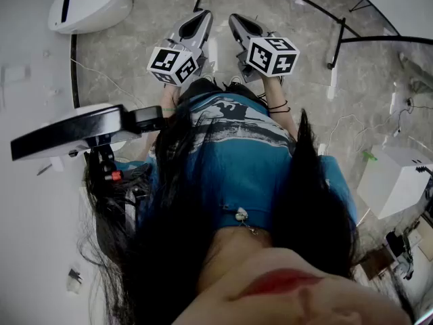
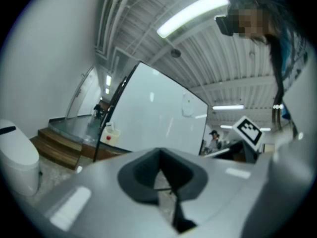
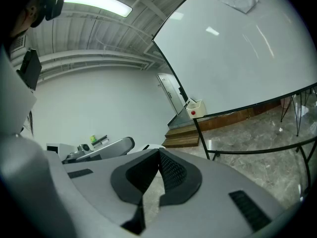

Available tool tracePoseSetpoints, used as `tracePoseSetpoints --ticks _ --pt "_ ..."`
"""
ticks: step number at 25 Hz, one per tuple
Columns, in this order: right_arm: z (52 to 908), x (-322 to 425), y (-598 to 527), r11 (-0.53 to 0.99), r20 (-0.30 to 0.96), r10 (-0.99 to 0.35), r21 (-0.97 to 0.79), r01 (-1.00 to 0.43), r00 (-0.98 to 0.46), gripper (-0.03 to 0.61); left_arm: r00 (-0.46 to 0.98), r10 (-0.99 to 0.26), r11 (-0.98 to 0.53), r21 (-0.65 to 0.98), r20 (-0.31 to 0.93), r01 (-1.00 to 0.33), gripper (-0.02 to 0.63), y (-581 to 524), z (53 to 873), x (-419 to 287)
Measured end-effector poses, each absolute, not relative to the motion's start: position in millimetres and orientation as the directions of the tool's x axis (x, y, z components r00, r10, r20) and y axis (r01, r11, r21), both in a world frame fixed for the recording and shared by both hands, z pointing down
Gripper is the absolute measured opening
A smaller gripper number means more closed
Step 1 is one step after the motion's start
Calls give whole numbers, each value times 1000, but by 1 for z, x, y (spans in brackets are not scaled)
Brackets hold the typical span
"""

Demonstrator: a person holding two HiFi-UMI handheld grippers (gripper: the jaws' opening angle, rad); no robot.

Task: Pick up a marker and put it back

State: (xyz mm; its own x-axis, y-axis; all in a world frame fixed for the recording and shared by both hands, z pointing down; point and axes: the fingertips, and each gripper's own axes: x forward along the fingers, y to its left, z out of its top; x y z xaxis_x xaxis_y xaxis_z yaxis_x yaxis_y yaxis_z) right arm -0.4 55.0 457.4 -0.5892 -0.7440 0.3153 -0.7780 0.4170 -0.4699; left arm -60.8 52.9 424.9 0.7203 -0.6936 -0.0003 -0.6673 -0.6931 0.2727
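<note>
Grey left gripper (image 2: 159, 157) and right gripper (image 3: 159, 155), jaws together

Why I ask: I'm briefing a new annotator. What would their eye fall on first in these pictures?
First, the left gripper and right gripper, held side by side over the grey stone floor at the top of the head view, both shut and empty. Next, the person's long dark hair and blue shirt, which fill that view's lower half. In both gripper views a big whiteboard dominates.
</note>
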Motion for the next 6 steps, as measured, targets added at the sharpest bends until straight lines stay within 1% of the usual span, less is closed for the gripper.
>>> tracePoseSetpoints --ticks 6 --pt "453 1 52 424 312 -743 -466 -777 -593 11 723 -691 -697 271 -6 -664 3 51 421 -57"
